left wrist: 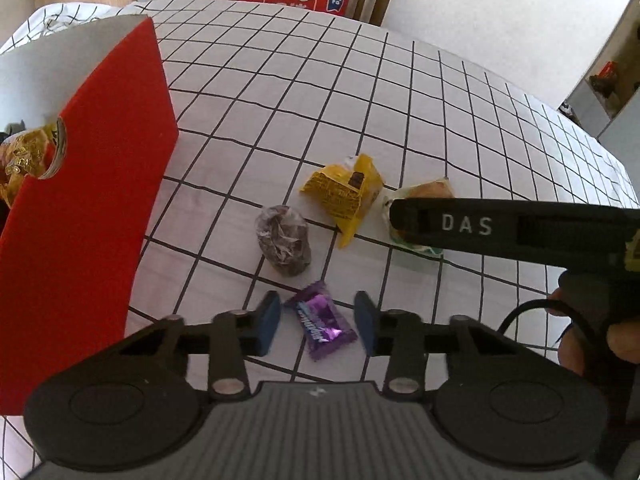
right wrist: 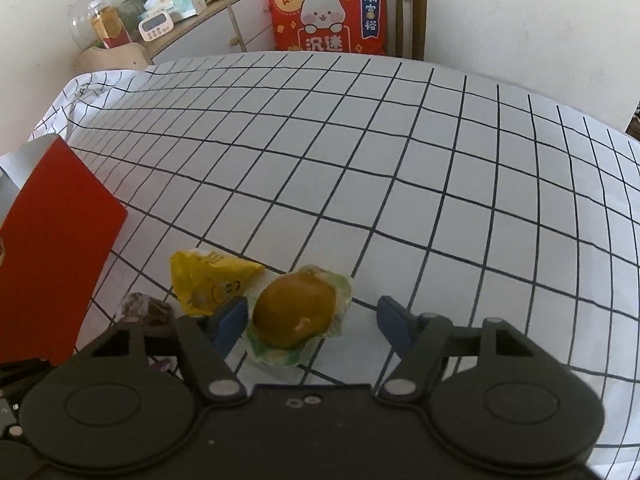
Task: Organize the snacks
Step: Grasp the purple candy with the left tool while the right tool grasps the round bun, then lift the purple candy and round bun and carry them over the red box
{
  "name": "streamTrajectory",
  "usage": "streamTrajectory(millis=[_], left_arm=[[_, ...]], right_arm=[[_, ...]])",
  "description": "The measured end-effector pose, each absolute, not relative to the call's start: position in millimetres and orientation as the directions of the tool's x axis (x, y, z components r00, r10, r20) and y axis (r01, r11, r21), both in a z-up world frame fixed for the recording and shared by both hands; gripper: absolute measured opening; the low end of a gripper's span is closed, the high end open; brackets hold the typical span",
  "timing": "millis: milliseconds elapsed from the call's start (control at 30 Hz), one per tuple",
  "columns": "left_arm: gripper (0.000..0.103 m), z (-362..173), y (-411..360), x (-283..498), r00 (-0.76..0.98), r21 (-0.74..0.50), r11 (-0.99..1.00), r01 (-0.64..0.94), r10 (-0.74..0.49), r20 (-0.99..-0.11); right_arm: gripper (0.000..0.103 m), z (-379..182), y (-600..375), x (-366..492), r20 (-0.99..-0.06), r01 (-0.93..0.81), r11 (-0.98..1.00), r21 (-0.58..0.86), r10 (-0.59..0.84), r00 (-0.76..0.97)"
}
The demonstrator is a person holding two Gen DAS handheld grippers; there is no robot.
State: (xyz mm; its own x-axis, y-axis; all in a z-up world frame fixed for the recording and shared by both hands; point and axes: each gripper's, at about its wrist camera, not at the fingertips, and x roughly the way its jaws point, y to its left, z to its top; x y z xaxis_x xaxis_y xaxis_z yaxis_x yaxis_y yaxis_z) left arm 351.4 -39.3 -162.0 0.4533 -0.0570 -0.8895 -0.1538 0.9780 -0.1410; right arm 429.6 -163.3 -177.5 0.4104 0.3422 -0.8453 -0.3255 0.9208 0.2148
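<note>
Grid-patterned tablecloth (right wrist: 400,168); red box (left wrist: 92,200) at left; round brown bun (right wrist: 294,314) between parted pads of right gripper (right wrist: 312,320), untouched on one side; purple candy (left wrist: 320,322) between parted, non-gripping pads of left gripper (left wrist: 318,322)

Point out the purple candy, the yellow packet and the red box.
purple candy (left wrist: 320,322), left wrist view, middle of its wrapper
yellow packet (left wrist: 346,192), left wrist view, centre of its printed face
red box (left wrist: 88,216), left wrist view, its red side wall
</note>
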Motion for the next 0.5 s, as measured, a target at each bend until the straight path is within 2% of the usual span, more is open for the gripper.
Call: streamTrajectory(millis=[100,167,500], left_arm=[[0.028,-160,-41,349,0.456,-0.146,0.98,-0.132,-0.071,-0.887],[0.019,-161,-41,347,0.457,-0.155,0.98,-0.123,-0.083,-0.886],[0.018,-156,-33,334,0.457,-0.181,0.977,-0.11,-0.112,-0.882]], right_arm=[[0.054,-177,-162,428,-0.84,-0.339,0.915,0.217,0.352,0.412],[0.05,-176,-162,426,-0.839,-0.339,0.915,0.219,0.355,0.413],[0.048,-162,-179,404,-0.829,-0.325,0.919,0.224,0.355,0.432]])
